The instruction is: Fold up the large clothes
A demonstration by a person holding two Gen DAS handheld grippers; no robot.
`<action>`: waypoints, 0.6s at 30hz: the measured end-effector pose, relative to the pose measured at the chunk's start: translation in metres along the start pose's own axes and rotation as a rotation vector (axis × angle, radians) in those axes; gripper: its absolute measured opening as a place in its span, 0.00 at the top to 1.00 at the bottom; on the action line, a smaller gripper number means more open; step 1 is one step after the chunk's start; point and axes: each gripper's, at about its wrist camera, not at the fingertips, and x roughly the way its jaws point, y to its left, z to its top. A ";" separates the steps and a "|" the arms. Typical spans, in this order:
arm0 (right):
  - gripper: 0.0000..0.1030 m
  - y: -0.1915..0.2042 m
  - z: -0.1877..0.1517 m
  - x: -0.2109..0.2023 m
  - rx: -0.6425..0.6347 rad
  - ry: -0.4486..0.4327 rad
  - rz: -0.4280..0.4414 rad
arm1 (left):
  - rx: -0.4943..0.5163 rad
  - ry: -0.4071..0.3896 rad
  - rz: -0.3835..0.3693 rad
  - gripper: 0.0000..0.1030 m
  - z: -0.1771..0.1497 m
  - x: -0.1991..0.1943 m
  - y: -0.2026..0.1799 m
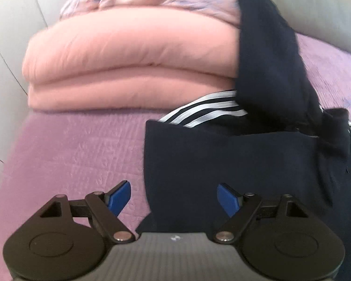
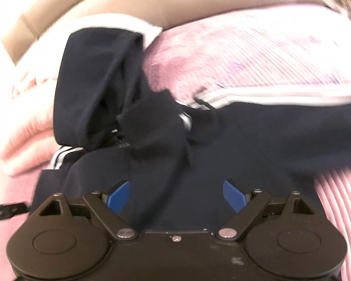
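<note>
Now the navy track jacket [image 1: 222,159] with white stripes sprawls on the purple bedspread [image 1: 70,154], its left edge between the left gripper [image 1: 174,197]'s wide, empty jaws. Folded pink quilt [image 1: 128,65] behind; open bedspread left. Right gripper [image 2: 176,196] gapes empty above navy cloth.

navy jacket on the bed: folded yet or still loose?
Partly folded. The navy jacket has its striped sleeve tucked under the body, but the hood lies bunched.

Navy white-striped jacket [image 1: 234,164] partly folded, flat on purple bedspread [image 1: 70,159], hood rumpled.
</note>
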 end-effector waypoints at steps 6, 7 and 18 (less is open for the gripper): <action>0.01 0.058 0.043 0.079 -0.150 0.039 -0.179 | -0.132 0.119 -0.100 0.27 -0.009 0.056 0.051; 0.01 0.061 0.049 0.091 -0.160 0.039 -0.213 | -0.155 0.133 -0.118 0.31 -0.008 0.065 0.057; 0.73 -0.020 0.041 -0.053 0.174 -0.428 0.127 | -0.254 -0.038 -0.108 0.93 0.000 0.040 0.067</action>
